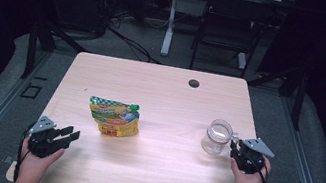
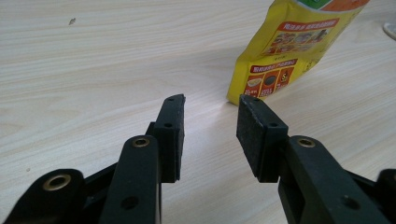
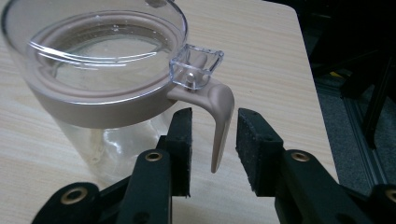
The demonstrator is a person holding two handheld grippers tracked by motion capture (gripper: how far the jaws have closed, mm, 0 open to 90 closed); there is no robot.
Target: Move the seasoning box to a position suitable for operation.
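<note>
While my right gripper (image 1: pixel 233 145) sat at the jar's handle (image 3: pixel 219 126), my left gripper (image 1: pixel 73 135) waited short of the pouch (image 1: pixel 114 118).

In the right gripper view the jaws stood apart on either side of the tan handle, not pressing it; the glass jar (image 1: pixel 217 137), lid (image 3: pixel 100 39) closed, stood upright on the wooden table (image 1: pixel 171 93) near its right edge. My left jaws were apart too, holding nothing, low over the table and aimed at the yellow pouch's lower corner, near but not touching. Pouch and jar stood well apart.
</note>
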